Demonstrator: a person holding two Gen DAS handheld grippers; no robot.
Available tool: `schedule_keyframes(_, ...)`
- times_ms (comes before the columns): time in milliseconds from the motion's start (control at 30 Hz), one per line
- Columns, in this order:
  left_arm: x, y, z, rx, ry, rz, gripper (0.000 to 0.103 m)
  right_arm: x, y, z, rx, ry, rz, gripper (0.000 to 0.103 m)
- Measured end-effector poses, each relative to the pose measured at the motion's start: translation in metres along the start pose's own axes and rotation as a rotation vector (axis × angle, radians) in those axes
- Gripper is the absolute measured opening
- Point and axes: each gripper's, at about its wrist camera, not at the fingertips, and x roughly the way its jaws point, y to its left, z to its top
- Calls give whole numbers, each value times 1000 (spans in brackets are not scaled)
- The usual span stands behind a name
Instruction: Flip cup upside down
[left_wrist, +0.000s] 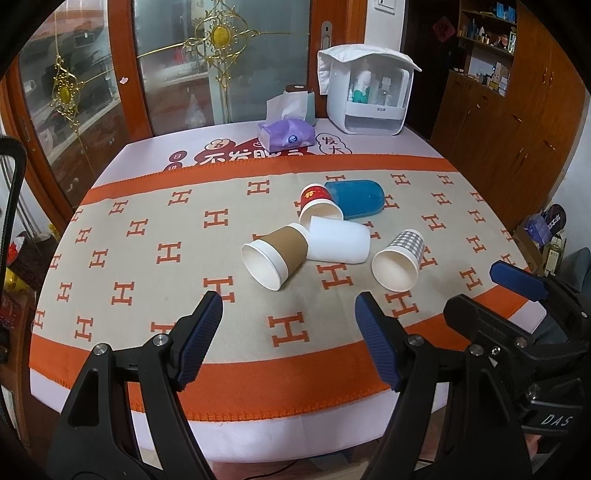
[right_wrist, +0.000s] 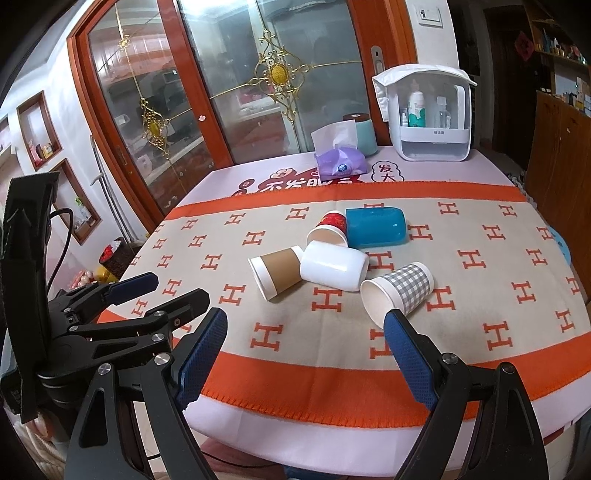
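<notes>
a: where do the cups lie?

b: five of them on their sides, clustered mid-counter (left_wrist: 110, 173) on the beige and orange cloth (left_wrist: 147, 280) patterned with "h" letters. the brown-sleeved cup (left_wrist: 275, 254) has its mouth toward the camera and touches the plain white cup (left_wrist: 338, 240). the red cup (left_wrist: 317, 206), with gold marks i cannot read, lies behind them against the blue cup (left_wrist: 354, 199). the grey checked cup (left_wrist: 399, 258) is a little apart on the right.

a: the tools?

b: the left tool (left_wrist: 288, 339) is spread wide with nothing between its fingers, hovering over the near orange border. the right tool (right_wrist: 306, 358) is also wide open and empty; its right finger's tip overlaps the checked cup's rim in the right wrist view, contact unclear.

a: any writing?

b: large chinese characters printed on the lilac cover under the cloth, partly hidden. "das" on the right tool's body in the left wrist view. the white organizer box (left_wrist: 369, 96) at the back has a small label too tiny to read. a purple tissue pack (left_wrist: 286, 134) sits beside it.
</notes>
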Motion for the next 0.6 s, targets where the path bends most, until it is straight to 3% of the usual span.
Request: schedule_keyframes(600,43,-5,37,147,57,-3,72,52,-24,18,52,44,-14,88)
